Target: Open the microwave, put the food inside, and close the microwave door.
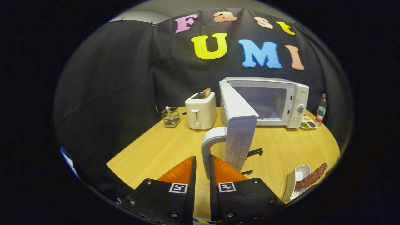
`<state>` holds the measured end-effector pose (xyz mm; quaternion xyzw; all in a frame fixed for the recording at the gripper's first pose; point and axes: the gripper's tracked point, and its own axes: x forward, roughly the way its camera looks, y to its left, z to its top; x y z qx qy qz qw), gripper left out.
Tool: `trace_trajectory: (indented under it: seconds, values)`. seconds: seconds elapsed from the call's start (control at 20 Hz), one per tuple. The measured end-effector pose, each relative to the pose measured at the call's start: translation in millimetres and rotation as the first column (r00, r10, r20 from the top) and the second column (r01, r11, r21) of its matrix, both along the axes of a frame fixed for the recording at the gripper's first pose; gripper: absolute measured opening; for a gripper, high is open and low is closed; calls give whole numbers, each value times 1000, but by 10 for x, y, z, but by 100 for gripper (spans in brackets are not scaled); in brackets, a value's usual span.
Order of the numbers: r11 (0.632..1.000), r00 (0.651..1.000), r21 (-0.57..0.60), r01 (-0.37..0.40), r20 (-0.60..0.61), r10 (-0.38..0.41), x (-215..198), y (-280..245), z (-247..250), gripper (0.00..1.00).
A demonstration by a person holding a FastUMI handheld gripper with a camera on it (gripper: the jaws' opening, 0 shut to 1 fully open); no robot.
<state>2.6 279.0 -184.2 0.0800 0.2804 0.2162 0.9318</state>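
Note:
A white microwave (290,100) stands at the back of the wooden table (162,147), its cavity open and bare inside. Its door (239,125) is swung wide toward me. The door's white handle (207,147) runs down between my fingers, and my gripper (202,167) is shut on it, one finger on each side. To the right of my fingers, near the table's front edge, a white dish (297,181) holds a reddish sausage (312,176).
A white toaster (200,111) with a slice of bread in it stands left of the microwave, and a wire basket (171,117) left of that. A small divided snack plate (307,122) and a bottle (321,107) sit right of the microwave.

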Motion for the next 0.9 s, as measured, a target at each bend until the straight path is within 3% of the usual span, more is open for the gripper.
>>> trace_trajectory:
  seconds: [0.05,0.25,0.3,0.4,0.45,0.7,0.9]
  values:
    - [997,998,41,-63,-8,63,-118,113,27,21]
    - [984,985,77,-160,75,154,-295,-22,355,25]
    - [980,981,85,-178,94,170,-315,-71,429,35]
    - [982,976,70,-177,144,166,-316,-300,543,91]
    - [986,973,50,-159,175,148,-312,-448,589,97]
    - [1000,972,-8,-28,235,29,-191,-1284,702,97]
    - [991,970,-23,135,207,-127,-31,-2072,552,98]
